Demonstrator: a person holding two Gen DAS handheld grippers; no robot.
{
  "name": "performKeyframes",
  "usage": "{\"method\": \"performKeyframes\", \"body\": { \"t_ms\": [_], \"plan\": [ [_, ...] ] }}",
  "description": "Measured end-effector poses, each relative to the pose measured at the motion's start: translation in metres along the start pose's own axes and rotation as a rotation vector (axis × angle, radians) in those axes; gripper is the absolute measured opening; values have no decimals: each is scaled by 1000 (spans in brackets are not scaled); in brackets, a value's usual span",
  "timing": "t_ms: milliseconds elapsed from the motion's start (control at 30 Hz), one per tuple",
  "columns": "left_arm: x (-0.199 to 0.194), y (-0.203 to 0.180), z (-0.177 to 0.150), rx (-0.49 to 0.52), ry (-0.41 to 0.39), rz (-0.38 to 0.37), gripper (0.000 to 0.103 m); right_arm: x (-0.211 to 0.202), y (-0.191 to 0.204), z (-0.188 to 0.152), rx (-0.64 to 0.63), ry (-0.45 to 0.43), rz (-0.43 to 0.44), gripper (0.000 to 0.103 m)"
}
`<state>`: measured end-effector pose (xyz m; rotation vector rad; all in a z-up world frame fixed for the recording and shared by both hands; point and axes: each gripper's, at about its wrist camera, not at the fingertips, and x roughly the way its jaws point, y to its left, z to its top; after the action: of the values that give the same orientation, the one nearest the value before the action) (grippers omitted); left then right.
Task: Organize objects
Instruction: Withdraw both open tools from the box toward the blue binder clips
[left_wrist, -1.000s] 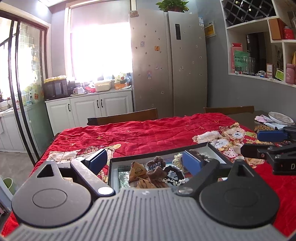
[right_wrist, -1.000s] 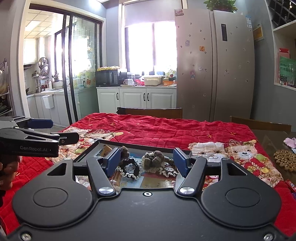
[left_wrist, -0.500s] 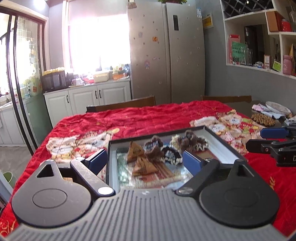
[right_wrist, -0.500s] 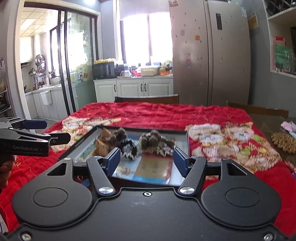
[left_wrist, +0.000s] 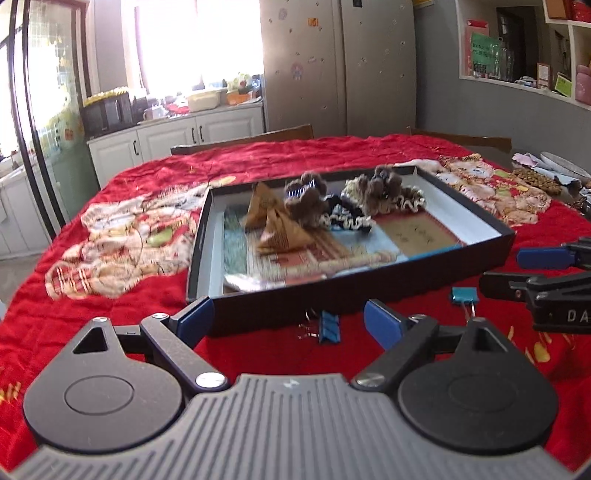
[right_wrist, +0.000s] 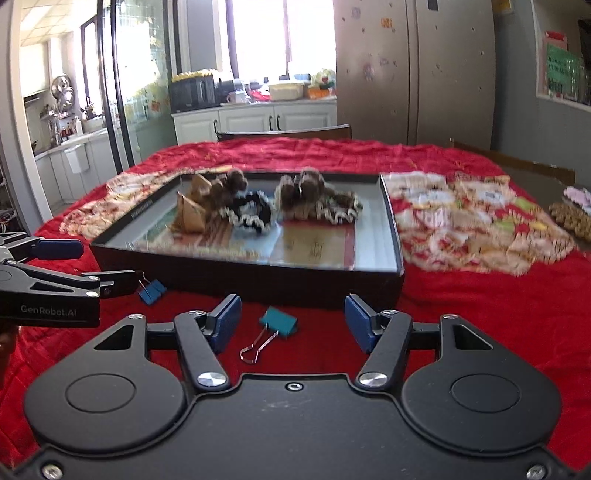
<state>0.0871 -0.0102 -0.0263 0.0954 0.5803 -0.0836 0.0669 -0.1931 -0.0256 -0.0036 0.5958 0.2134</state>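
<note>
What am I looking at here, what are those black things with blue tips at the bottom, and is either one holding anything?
These are two hand-held grippers, each carrying a camera that looks forward along its own two blue-padded fingers. One picture comes from the left gripper, the other from the right gripper; each also shows the other at its edge. Both are open and hold nothing. Ahead, on a red quilted cloth, sits a shallow black tray holding printed papers, tan folded paper pyramids, fuzzy brown hair clips and frilly scrunchies. On the cloth in front of the tray lie two binder clips: a teal binder clip between the right gripper's fingers, and a blue binder clip further left.
</note>
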Motion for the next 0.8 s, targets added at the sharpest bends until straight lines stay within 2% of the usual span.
{"method": "performKeyframes", "body": {
  "t_ms": [300, 400, 467, 600, 800],
  "plan": [
    [18, -5, -9, -40, 20, 7, 90, 24, 4, -11, 57, 59, -1, 55],
    [23, -6, -10, -55, 30, 9, 87, 30, 7, -12, 55, 65, -5, 54],
    [26, -7, -10, -60, 39, 10, 86, 34, 9, -12, 48, 69, -12, 49],
    [33, -7, -12, -60, 58, 8, 81, 39, 13, -12, 25, 69, -30, 46],
    [37, -7, -15, -75, 72, 2, 78, 43, 17, -10, 14, 72, -47, 43]
  ]
}}
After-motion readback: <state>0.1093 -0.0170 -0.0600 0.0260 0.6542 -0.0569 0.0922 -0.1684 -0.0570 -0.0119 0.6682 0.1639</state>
